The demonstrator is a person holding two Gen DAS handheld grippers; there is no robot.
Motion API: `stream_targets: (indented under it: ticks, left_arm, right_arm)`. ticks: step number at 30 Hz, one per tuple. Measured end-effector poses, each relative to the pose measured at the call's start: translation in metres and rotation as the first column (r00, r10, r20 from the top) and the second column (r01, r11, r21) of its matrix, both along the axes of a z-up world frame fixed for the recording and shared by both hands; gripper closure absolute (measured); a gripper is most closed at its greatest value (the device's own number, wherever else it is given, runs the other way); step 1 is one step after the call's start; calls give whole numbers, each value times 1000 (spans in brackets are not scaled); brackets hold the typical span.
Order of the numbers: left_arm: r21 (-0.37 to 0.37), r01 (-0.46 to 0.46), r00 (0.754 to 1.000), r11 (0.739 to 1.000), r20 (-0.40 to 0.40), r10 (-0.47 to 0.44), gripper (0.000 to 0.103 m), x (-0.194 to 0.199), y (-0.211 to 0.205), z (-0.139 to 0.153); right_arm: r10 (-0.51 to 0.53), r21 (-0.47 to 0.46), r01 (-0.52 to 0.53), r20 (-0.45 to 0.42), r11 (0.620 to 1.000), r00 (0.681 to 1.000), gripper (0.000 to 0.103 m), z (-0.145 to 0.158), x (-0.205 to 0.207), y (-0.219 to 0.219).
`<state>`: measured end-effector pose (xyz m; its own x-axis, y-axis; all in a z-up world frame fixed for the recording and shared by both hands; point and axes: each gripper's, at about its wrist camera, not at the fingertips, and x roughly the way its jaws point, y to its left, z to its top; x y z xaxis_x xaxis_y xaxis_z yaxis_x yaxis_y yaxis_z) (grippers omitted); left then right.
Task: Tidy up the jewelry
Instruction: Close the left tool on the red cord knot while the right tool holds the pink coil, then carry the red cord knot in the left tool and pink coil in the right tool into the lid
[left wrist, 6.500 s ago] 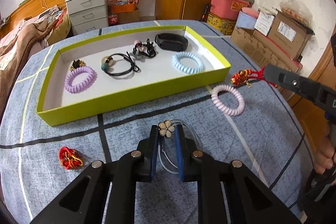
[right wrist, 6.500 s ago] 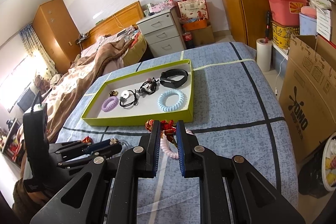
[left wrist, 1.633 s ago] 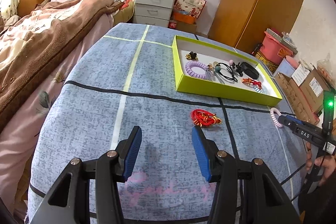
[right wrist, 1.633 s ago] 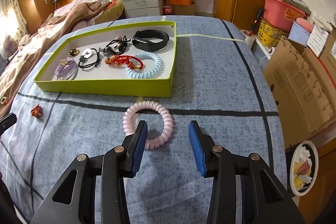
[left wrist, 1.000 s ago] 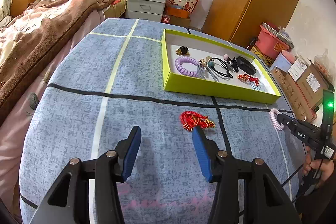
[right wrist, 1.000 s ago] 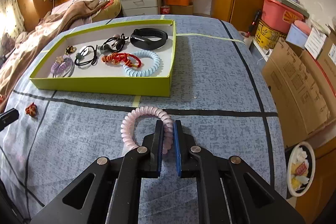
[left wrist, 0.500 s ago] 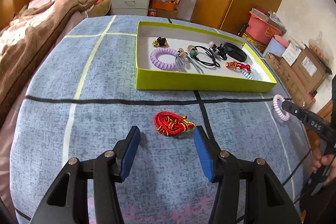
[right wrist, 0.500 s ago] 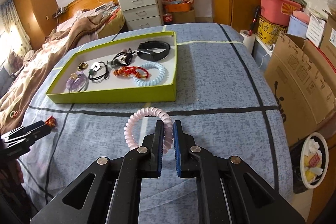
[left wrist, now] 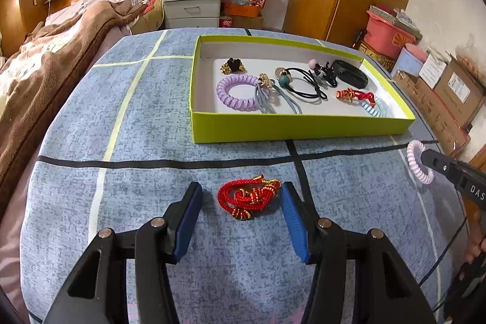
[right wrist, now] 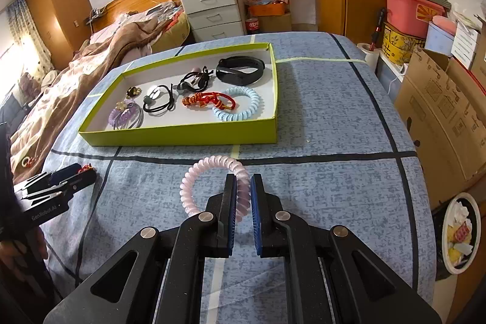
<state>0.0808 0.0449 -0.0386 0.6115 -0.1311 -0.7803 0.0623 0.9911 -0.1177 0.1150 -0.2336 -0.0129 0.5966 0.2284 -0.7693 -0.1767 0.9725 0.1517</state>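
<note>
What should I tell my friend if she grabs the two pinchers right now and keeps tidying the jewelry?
Right gripper: shut on the pink coil hair tie, not yet in the box.
Left gripper: open, its jaws either side of the red cord bracelet lying on the blue cloth.
Green box: already holds the purple coil tie, blue coil tie, black band and other pieces.
Left to do: put the pink tie in the box, then grab and box the red bracelet.
</note>
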Motion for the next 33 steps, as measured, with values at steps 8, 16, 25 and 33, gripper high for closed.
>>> stream_targets:
  ticks: [8, 16, 25, 33]
  left_arm:
    - [7, -4, 1000, 1000, -1, 4, 71, -2, 3, 2]
    - [-8, -6, 1000, 1000, -3, 6, 78, -3, 6, 3]
    - [-20, -11, 1000, 1000, -1, 11, 78, -5, 8, 4]
    - [-25, -14, 1000, 1000, 22, 14, 78, -9, 8, 12]
  right_arm:
    - [-1, 8, 1, -3, 1000, 1000, 93, -1, -1, 1]
    - [-4, 9, 4, -5, 1000, 1000, 93, 1, -1, 1]
    - [-4, 9, 4, -2, 1000, 1000, 93, 0, -3, 1]
    - [3, 12, -4, 16, 1000, 1000, 93, 6, -7, 2]
